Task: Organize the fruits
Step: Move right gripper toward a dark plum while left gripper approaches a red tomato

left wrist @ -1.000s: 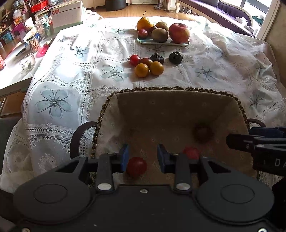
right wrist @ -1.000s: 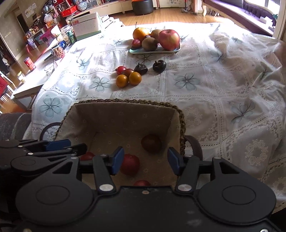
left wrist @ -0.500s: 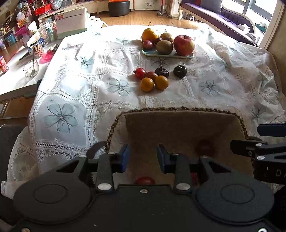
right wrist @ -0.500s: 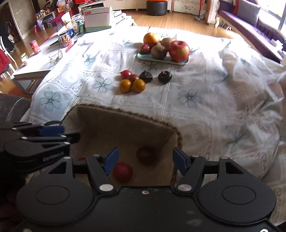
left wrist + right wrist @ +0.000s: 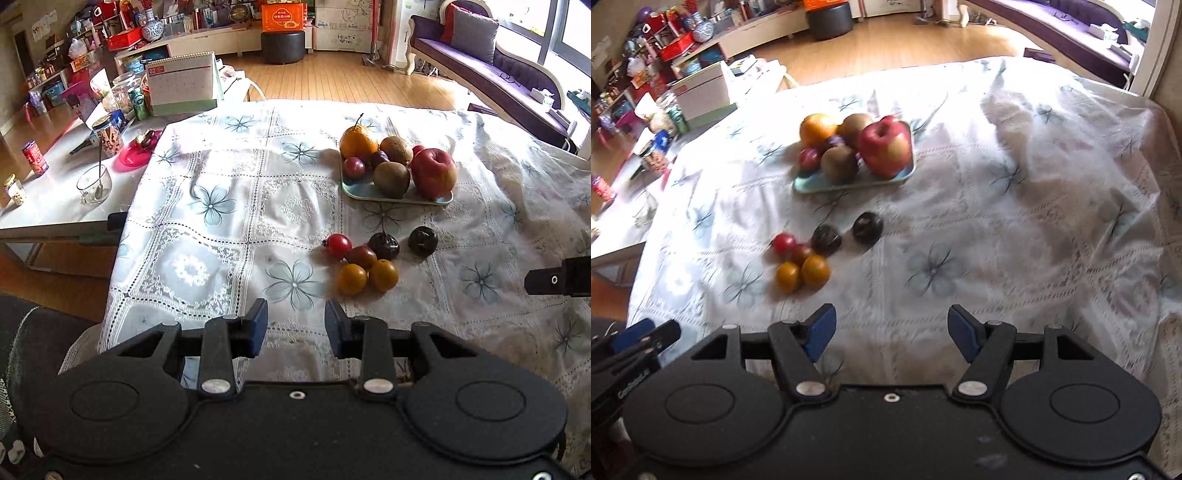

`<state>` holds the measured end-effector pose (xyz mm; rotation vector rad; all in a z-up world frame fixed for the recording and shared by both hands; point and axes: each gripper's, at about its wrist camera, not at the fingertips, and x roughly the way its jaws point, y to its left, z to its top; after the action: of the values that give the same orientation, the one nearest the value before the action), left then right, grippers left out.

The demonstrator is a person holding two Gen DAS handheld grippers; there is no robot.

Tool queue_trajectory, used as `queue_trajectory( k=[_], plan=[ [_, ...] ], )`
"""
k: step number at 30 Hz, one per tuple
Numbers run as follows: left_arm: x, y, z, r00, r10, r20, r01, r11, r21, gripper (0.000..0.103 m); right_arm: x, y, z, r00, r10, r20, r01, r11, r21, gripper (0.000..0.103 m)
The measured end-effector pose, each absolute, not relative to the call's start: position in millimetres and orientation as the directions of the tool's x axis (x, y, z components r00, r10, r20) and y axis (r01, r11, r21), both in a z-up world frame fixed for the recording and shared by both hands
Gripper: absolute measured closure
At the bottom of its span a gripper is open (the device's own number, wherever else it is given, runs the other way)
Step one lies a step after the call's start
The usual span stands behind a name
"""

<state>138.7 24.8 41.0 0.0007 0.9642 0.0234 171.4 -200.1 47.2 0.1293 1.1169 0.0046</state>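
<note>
**Left wrist view: loose fruit ahead and to the right**

The flowered tablecloth (image 5: 221, 229) spreads across the table, carrying a pale tray (image 5: 397, 195) of big fruit at the far side. Nearer lies the loose fruit cluster (image 5: 364, 260): two orange ones, two red, two dark. The left gripper (image 5: 295, 326) hovers with jaws parted and empty; the cluster sits forward and slightly right of it. The right gripper (image 5: 889, 328), spread wider and also empty, has the cluster forward-left. Neither arm looks clearly nearer.
</note>
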Motion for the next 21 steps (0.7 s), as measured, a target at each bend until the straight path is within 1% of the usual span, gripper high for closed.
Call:
queue_trajectory(
  k=[5,11,14,18,20,21],
  plan=[
    [178.6,21.5,35.1,0.549,0.031,-0.835,-0.049,0.999,0.005,0.061,211.8,-196.7,42.6,0.427,0.000,-0.904,0.054,0.998,0.025,0.033],
    [221.2,13.6,12.2,0.496,0.028,-0.868,-0.088,0.996,-0.018,0.061,246.5,-192.3,19.2,0.443,0.013,-0.896,0.084,0.995,0.056,0.039],
    [240.9,11.3,-6.7,0.456,0.014,-0.890,-0.110,0.993,-0.040,0.061,264.7,-192.8,-1.4,0.433,0.034,-0.901,0.124,0.988,0.097,0.039],
    [254.6,4.0,-27.8,0.472,0.051,-0.880,-0.130,0.991,-0.013,0.061,288.2,-192.5,-31.9,0.392,0.030,-0.920,0.210,0.970,0.121,0.039],
    [258.5,2.3,-38.9,0.470,0.056,-0.881,-0.130,0.992,-0.007,0.061,298.0,-189.6,-43.8,0.381,0.050,-0.923,0.214,0.967,0.140,0.040],
    [260.4,3.0,-45.8,0.459,0.039,-0.887,-0.131,0.991,-0.024,0.061,301.7,-186.7,-49.2,0.383,0.047,-0.922,0.217,0.966,0.140,0.040]
  ],
)
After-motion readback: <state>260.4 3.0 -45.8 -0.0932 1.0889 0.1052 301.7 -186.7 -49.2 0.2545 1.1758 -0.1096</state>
